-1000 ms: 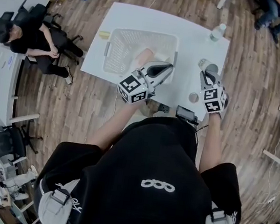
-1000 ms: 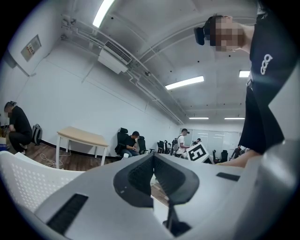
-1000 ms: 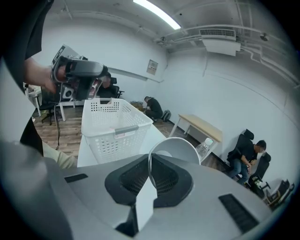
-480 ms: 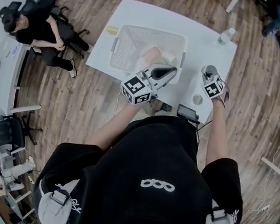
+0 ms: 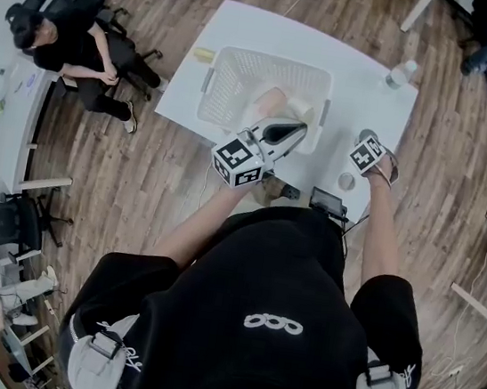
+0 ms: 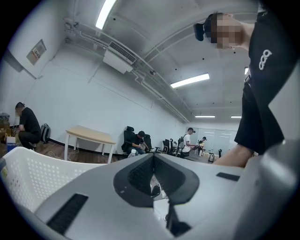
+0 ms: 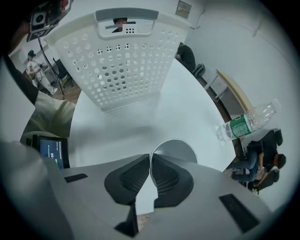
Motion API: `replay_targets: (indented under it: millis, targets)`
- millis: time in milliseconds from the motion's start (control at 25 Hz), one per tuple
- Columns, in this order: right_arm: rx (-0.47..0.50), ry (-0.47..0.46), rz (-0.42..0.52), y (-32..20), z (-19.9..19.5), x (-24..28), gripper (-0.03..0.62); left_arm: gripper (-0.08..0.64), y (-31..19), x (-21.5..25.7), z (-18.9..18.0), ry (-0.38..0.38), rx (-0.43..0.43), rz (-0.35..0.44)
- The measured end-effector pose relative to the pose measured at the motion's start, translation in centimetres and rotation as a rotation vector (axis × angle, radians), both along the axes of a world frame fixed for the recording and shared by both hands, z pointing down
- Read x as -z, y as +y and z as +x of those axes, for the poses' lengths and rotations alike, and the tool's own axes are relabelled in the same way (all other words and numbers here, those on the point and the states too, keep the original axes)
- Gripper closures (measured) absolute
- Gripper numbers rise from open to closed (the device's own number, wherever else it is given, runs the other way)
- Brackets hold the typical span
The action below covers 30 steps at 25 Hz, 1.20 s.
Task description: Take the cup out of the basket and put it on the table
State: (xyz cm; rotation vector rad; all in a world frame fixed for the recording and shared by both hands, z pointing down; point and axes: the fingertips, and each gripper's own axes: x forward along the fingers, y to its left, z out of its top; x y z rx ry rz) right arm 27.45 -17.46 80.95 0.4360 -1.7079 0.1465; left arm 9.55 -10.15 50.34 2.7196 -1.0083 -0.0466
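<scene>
A grey cup [image 7: 176, 149] stands upright over the white table [image 7: 178, 105], to the right of the white perforated basket [image 7: 123, 61]. My right gripper [image 7: 150, 158] points steeply down and is shut on the cup's rim, one pad inside the wall and one outside. In the head view that gripper [image 5: 367, 144] is near the table's right front corner, with the cup [image 5: 365, 135] just under it. My left gripper [image 5: 299, 129] hovers level at the basket's [image 5: 231, 89] near right corner. Its jaws [image 6: 153, 157] are shut with nothing between them.
A clear water bottle [image 7: 244, 123] with a green label lies on the table beyond the cup; it shows at the far right corner in the head view [image 5: 400, 74]. A small screen device [image 7: 50, 153] sits at the table's near edge. People sit on chairs [image 5: 64, 34] around the room.
My right gripper has come down towards the table with the cup and tipped to point more steeply downwards. The left gripper has stayed by the basket.
</scene>
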Motion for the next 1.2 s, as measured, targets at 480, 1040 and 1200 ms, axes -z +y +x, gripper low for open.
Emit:
replay_targets:
  millis: [480, 1040, 1200]
  targets:
    - [0.012, 0.005, -0.014, 0.3, -0.4, 0.0, 0.557, 0.552, -0.4, 0.1, -0.7, 0.011, 0.013, -0.002]
    - [-0.064, -0.190, 0.119, 1.0, -0.5, 8.4, 0.557, 0.552, -0.7, 0.5, -2.0, 0.039, 0.048, 0.011]
    - [-0.067, -0.362, 0.248, 0.9, -3.1, 15.0, 0.558, 0.552, -0.5, 0.2, -3.6, 0.043, 0.088, 0.002]
